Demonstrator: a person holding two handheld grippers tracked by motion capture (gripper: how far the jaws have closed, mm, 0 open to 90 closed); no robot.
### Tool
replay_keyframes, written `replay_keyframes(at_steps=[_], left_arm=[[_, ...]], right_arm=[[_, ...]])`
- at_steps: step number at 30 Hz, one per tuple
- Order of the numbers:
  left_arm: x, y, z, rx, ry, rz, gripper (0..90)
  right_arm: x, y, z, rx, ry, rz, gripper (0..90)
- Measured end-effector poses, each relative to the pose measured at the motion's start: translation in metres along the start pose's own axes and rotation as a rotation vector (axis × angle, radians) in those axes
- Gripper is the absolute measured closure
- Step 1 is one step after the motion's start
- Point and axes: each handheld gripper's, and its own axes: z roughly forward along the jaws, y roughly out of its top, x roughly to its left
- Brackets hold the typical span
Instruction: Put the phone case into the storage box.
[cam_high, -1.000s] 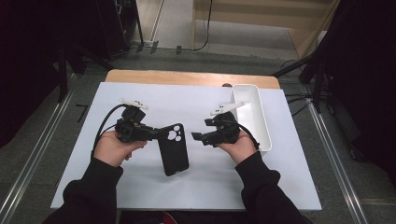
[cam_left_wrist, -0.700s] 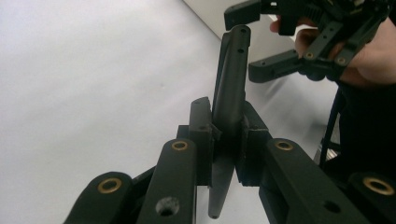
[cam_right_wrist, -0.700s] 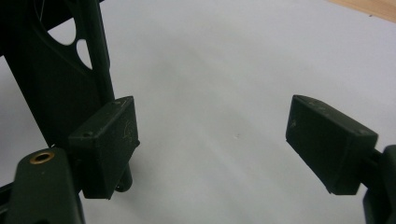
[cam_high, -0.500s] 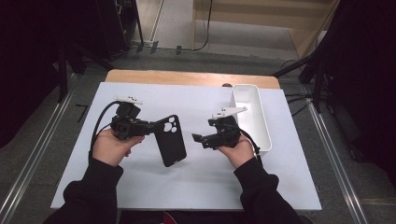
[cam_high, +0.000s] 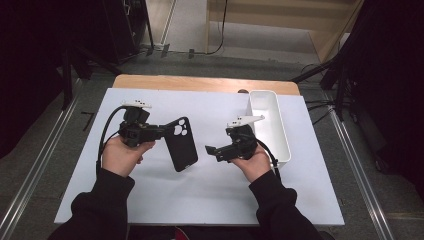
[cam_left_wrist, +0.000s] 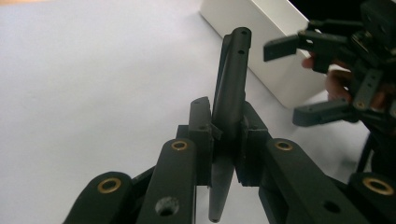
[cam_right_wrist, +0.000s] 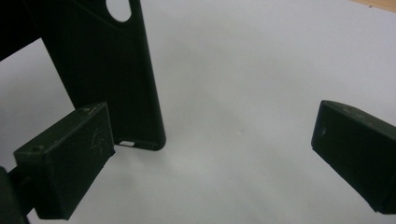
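Observation:
A black phone case (cam_high: 181, 143) with round camera cutouts hangs just above the white table top, back side up. My left gripper (cam_high: 167, 132) is shut on its upper left edge. In the left gripper view the case (cam_left_wrist: 232, 79) stands edge-on, pinched between the jaws of the left gripper (cam_left_wrist: 227, 149). To the right of the case, and apart from it, is my right gripper (cam_high: 212, 150). Its jaws have just been opening and stand wide with nothing between them. In the right gripper view the right gripper (cam_right_wrist: 210, 158) faces bare table, and the case (cam_right_wrist: 107, 70) is at the upper left.
A long white bin (cam_high: 280, 145) stands at the right of the white sheet (cam_high: 210, 200), just behind my right hand. A wooden strip (cam_high: 200, 82) runs along the far edge. Metal rails flank the table on both sides.
The right gripper's jaws have spread wider. The case has shifted slightly left and farther from me with the left gripper, and now sits clear of the right jaws.

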Motion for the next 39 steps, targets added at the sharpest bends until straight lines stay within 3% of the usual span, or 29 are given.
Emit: replay_keyframes(at_steps=[8, 16, 25, 39], left_arm=[[-0.001, 0.000, 0.002, -0.038, 0.034, -0.001, 78.8], [-0.005, -0.003, 0.003, -0.105, 0.064, -0.009, 78.8], [-0.006, -0.004, 0.007, -0.102, 0.042, -0.033, 78.8], [-0.014, -0.005, 0.015, -0.080, 0.010, -0.047, 78.8]], right_arm=[[0.009, 0.002, 0.002, -0.030, -0.037, 0.034, 0.0], [0.024, 0.003, 0.004, -0.061, -0.050, 0.005, 0.0], [0.042, 0.006, 0.004, -0.099, -0.044, -0.019, 0.0], [0.055, 0.010, 0.014, -0.110, -0.076, 0.000, 0.0]])
